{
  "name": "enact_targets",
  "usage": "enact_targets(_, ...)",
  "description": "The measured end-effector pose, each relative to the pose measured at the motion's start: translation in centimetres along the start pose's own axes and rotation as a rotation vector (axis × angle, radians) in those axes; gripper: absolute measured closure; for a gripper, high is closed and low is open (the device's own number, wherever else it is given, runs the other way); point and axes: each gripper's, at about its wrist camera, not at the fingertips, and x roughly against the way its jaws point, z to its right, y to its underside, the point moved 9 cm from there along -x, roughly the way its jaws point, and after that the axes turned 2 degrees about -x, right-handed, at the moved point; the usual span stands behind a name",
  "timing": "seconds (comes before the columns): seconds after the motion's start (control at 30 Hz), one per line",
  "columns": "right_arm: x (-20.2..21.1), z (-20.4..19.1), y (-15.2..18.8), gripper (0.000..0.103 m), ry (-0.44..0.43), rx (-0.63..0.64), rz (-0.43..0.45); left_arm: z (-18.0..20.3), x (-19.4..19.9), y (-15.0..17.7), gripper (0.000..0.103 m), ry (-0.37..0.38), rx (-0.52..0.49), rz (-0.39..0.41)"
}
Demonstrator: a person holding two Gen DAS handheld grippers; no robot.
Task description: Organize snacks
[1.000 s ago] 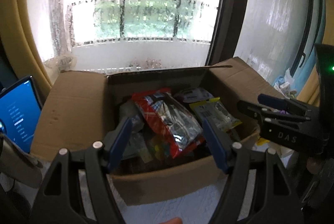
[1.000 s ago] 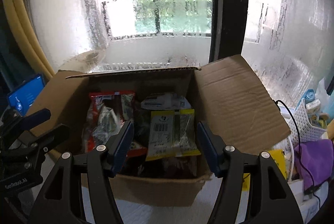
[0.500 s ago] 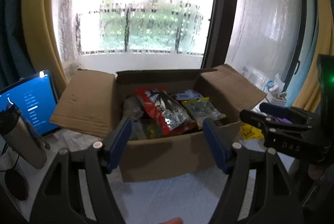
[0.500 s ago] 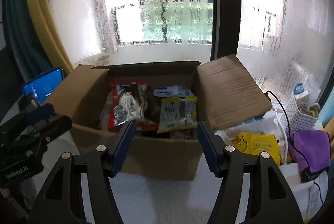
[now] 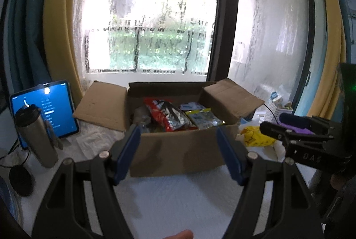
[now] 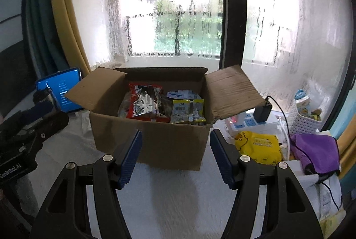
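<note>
Cardboard box (image 6: pixel 155 138) sits mid-table on white cloth (image 6: pixel 169 199), flaps open, full of snacks. Inside: red/silver snack bag (image 6: pixel 144 103) on left side, yellow packet (image 6: pixel 188 111) to its right, white/blue packet (image 6: pixel 181 94) at far side behind the yellow one. Other wrappers underneath, too dark to tell apart.

Left gripper (image 5: pixel 179 150) hovers near side of box, jaws wide apart, nothing btwn the blue pads (image 5: pixel 126 154); box front wall shows thru the gap. Right gripper (image 6: pixel 175 155) likewise on near side, jaws spread wide, holding nothing, pads framing box's front face w/o touching it. Each gripper shows at the edge of the other's view: right one at right edge of left cam, left one at left edge of right cam.

Left of box: blue-lit tablet (image 5: pixel 44 110) propped upright, steel tumbler w/ black lid (image 5: pixel 35 132) just in front of it. Right of box: yellow pouch (image 6: pixel 258 147) lying flat, power strip (image 6: pixel 249 123) w/ black charger plugged in behind it, purple cloth (image 6: pixel 316 152) nearer right, white basket (image 6: pixel 307 114) at far right. Rain-streaked window (image 6: pixel 178 16) behind all, yellow curtain (image 6: pixel 64 16) at left.
</note>
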Motion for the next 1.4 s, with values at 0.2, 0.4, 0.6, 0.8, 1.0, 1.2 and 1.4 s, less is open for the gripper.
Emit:
enact_targets(0.2, 2.7, -0.7, 0.8, 0.037, 0.007, 0.026, 0.037, 0.9, 2.8, 1.1, 0.011, 0.019, 0.007, 0.049)
enact_targets(0.4, 5.3, -1.2, 1.4, 0.036, 0.016, 0.033, 0.08, 0.7, 5.3, 2.1, 0.01, -0.001, 0.042, 0.083)
enact_targets(0.6, 7.6, -1.7, 2.2, 0.031, 0.013, 0.034, 0.117, 0.7, 7.3, 2.8, 0.01, -0.044, 0.014, 0.115)
enact_targets(0.8, 9.3, -2.6, 3.2, 0.029, 0.004, 0.048, 0.143, 0.9, 9.2, 3.7, 0.01, -0.059, 0.002, 0.146)
enact_targets(1.0, 11.1, -3.2, 4.0, 0.028, 0.014, 0.056, 0.181, 0.8, 11.8, 3.5, 0.01, -0.091, -0.027, 0.216)
enact_targets(1.2, 12.3, -3.8, 4.5, 0.027, 0.02, 0.072, 0.203, 1.2, 14.1, 3.4, 0.01, -0.107, -0.05, 0.263)
enact_targets(1.4, 14.0, -3.9, 4.6, 0.021, 0.046, 0.071, 0.234, 1.5, 15.2, 3.3, 0.01, -0.098, -0.056, 0.277)
